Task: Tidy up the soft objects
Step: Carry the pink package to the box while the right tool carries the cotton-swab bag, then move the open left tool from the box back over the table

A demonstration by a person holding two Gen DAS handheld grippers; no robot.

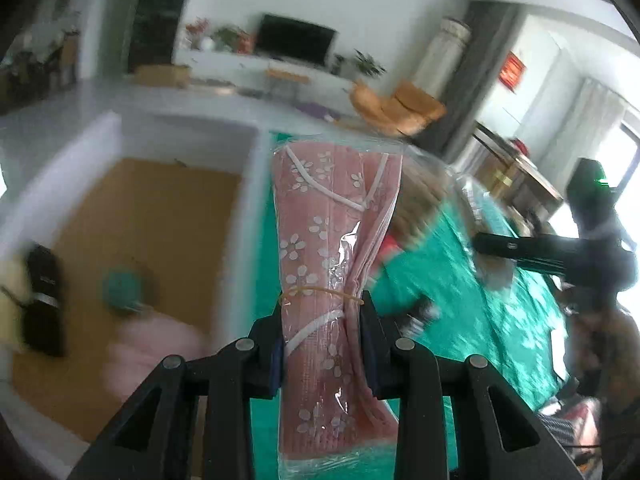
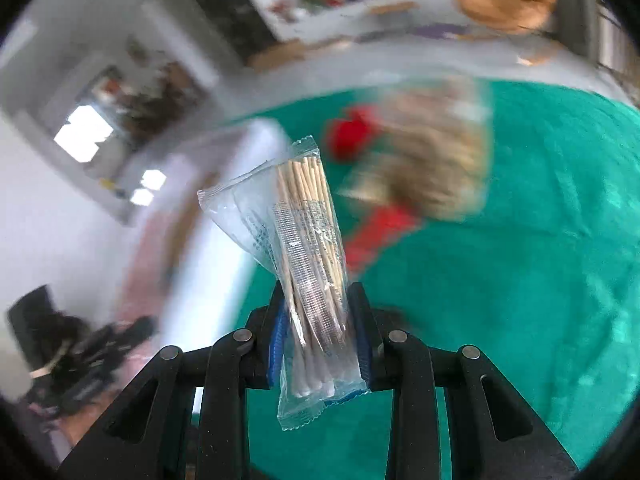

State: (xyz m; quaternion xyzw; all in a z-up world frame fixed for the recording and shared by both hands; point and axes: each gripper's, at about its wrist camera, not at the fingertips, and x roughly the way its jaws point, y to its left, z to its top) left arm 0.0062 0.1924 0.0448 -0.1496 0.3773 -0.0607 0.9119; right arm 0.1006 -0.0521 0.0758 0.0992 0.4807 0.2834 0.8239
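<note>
My left gripper (image 1: 322,312) is shut on a clear bag of pink flowered face masks (image 1: 332,240) bound with a rubber band; it hangs above the green cloth (image 1: 460,300), just right of the white box. My right gripper (image 2: 316,320) is shut on a clear packet of cotton swabs (image 2: 308,248) with wooden sticks, lifted over the green cloth (image 2: 520,280). The right gripper also shows as a black shape (image 1: 560,256) at the right of the left wrist view. A blurred plush toy (image 2: 424,160) in tan and red lies on the cloth beyond the packet.
A white-walled box (image 1: 248,216) with a brown cardboard floor stands at left; inside lie a black item (image 1: 44,300), a teal item (image 1: 122,288) and a pink soft thing (image 1: 156,352). A living room with a television and chairs lies behind.
</note>
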